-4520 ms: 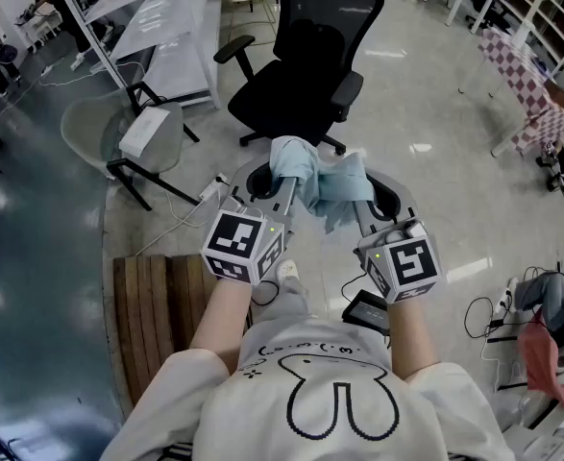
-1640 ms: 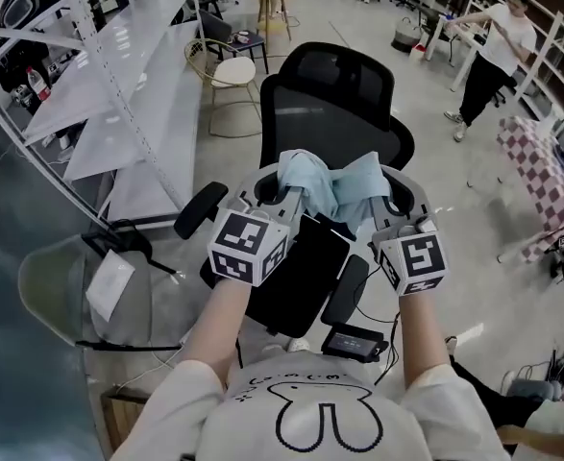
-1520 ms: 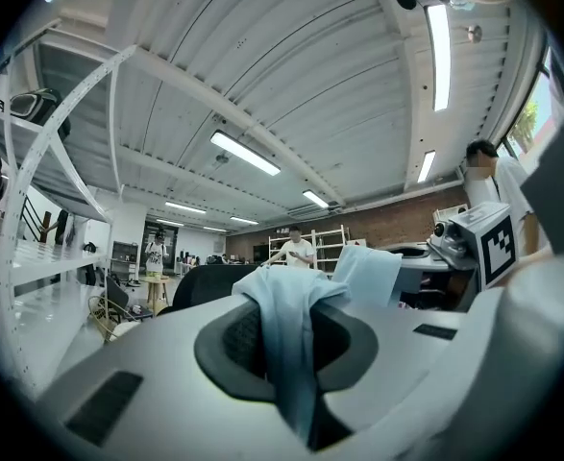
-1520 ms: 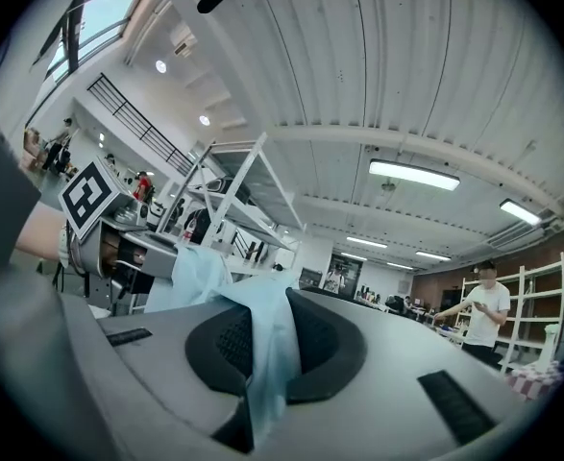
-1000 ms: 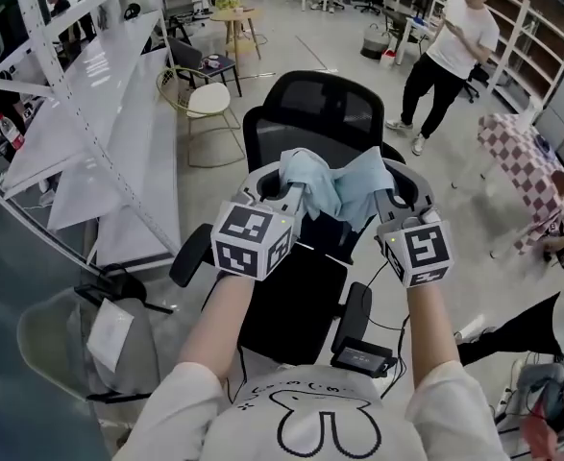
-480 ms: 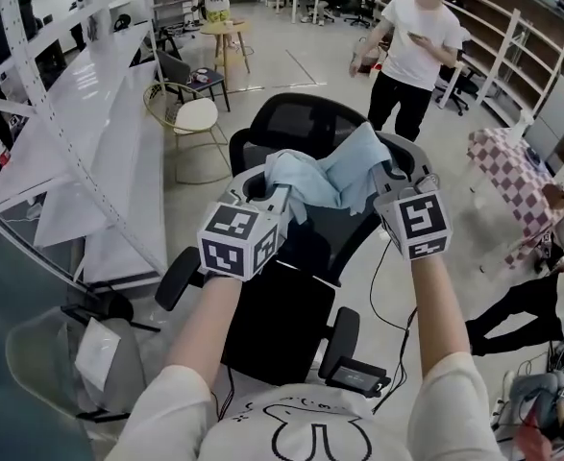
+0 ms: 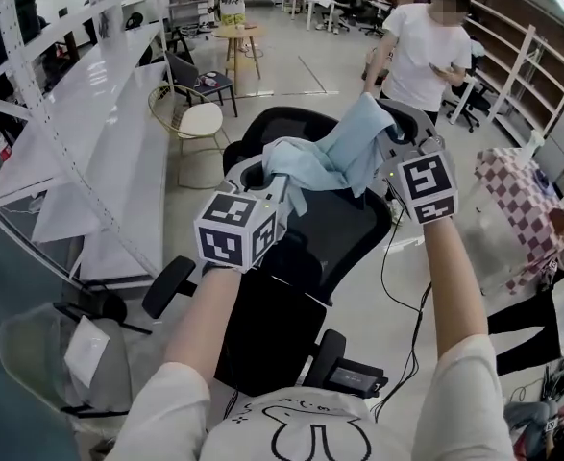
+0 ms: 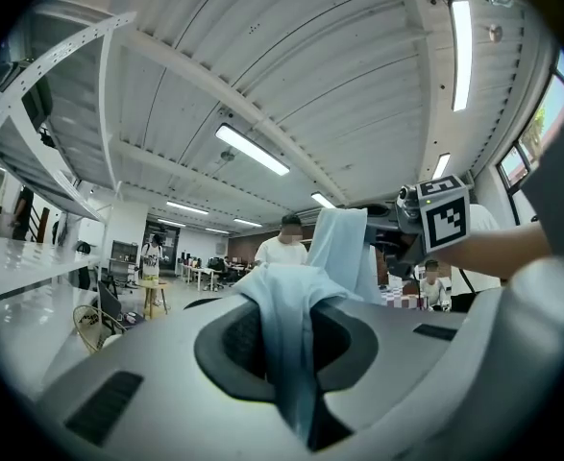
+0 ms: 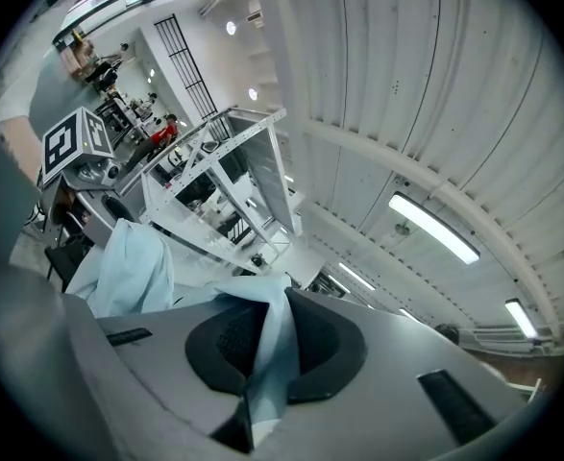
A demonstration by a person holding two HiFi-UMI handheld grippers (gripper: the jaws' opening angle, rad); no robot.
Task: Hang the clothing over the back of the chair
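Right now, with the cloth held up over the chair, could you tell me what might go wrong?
The light blue garment is bunched between the left gripper and right gripper, both shut on it; dropped so, it may land as a lump on the chair back and slide off. A person stands beyond the chair, so a wide forward swing might come close.
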